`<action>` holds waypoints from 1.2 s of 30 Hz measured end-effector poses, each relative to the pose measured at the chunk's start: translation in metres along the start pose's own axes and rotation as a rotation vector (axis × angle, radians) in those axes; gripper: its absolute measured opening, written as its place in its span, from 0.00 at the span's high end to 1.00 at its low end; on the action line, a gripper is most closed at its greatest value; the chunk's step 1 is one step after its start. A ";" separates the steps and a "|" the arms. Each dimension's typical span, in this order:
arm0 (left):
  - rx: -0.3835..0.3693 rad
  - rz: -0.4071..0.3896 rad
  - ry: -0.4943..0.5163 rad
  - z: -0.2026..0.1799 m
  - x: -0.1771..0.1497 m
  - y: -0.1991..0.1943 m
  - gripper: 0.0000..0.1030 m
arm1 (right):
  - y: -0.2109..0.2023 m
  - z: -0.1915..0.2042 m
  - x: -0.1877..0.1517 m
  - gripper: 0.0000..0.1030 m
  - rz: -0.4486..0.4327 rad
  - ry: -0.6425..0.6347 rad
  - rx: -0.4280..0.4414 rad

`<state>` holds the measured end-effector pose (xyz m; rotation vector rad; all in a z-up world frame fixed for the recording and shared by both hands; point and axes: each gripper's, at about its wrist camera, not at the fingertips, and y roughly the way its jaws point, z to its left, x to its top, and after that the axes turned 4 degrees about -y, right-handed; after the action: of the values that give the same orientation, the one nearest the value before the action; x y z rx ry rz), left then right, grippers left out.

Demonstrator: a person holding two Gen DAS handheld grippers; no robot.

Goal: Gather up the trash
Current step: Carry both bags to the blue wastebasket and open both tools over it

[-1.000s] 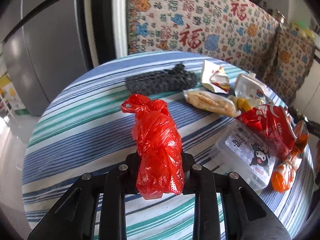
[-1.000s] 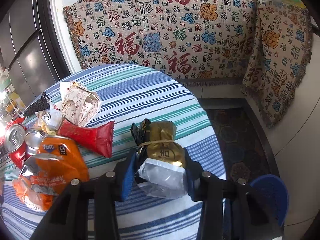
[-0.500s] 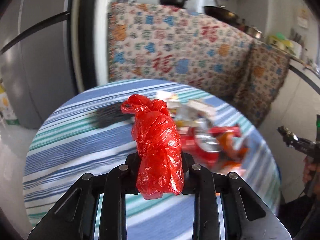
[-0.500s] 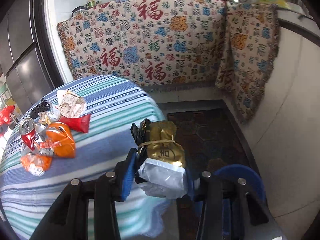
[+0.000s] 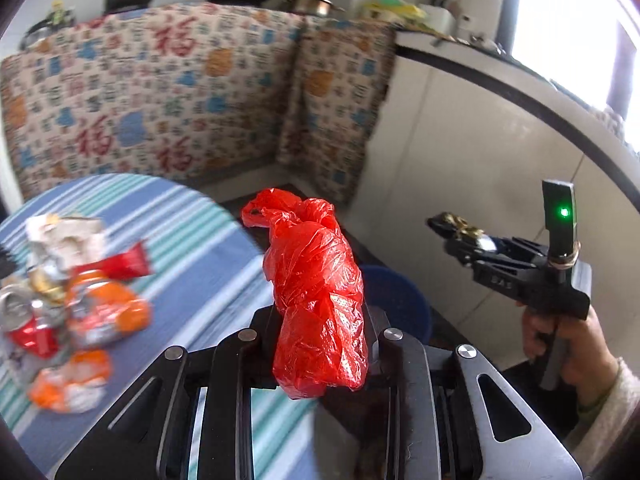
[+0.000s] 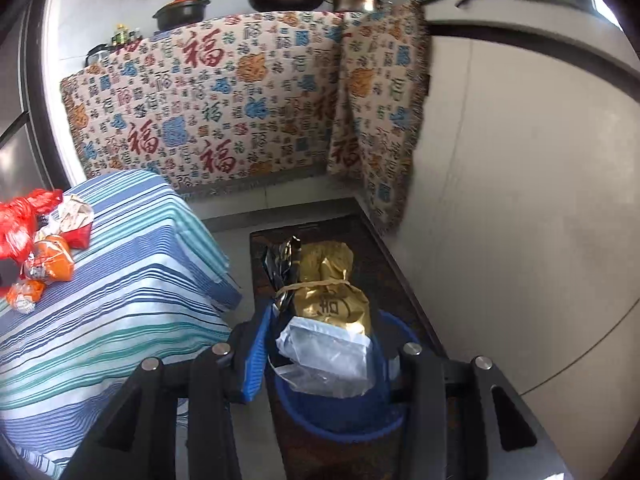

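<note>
Left gripper (image 5: 320, 344) clamped on red plastic bag (image 5: 316, 300), held up beside the blue bin (image 5: 400, 300). Right gripper (image 6: 320, 356) clamped on gold foil packet (image 6: 328, 292), directly above that bin; right hand (image 5: 568, 344) wraps its handle.

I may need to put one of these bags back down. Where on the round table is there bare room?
The striped tablecloth lies bare along its near and right-hand part, from the crushed orange can to the table edge by the blue bin. The far-left corner is crowded with cans and wrappers, the red snack wrapper among them.
</note>
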<state>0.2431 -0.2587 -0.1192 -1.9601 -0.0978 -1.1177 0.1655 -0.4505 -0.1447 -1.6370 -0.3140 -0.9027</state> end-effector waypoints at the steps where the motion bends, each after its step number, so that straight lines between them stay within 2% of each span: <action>1: -0.022 0.016 0.004 -0.013 0.003 0.015 0.75 | 0.002 -0.008 -0.001 0.58 0.005 0.014 0.002; 5: -0.053 0.061 0.010 -0.044 0.006 0.063 0.75 | 0.005 -0.027 -0.003 0.58 0.016 0.005 -0.011; 12: -0.099 0.153 0.006 -0.081 0.002 0.141 0.75 | 0.037 -0.070 -0.007 0.58 0.081 0.042 0.001; 18: -0.122 0.193 0.042 -0.098 -0.005 0.183 0.75 | 0.058 -0.098 -0.019 0.57 0.114 0.066 0.006; 26: -0.142 0.251 0.072 -0.108 -0.013 0.226 0.72 | 0.082 -0.114 -0.026 0.54 0.150 0.064 0.015; 28: -0.147 0.258 0.077 -0.110 -0.015 0.233 0.64 | 0.085 -0.118 -0.025 0.52 0.146 0.079 0.023; 30: -0.147 0.257 0.082 -0.110 -0.015 0.239 0.48 | 0.087 -0.121 -0.025 0.50 0.144 0.088 0.035; 32: -0.150 0.250 0.087 -0.111 -0.015 0.243 0.42 | 0.089 -0.123 -0.025 0.46 0.147 0.091 0.030; 36: -0.144 0.246 0.085 -0.110 -0.013 0.246 0.41 | 0.088 -0.127 -0.024 0.46 0.140 0.109 0.021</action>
<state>0.2712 -0.4871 -0.2594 -1.9842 0.2698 -1.0662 0.1565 -0.5864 -0.2216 -1.5632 -0.1316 -0.8752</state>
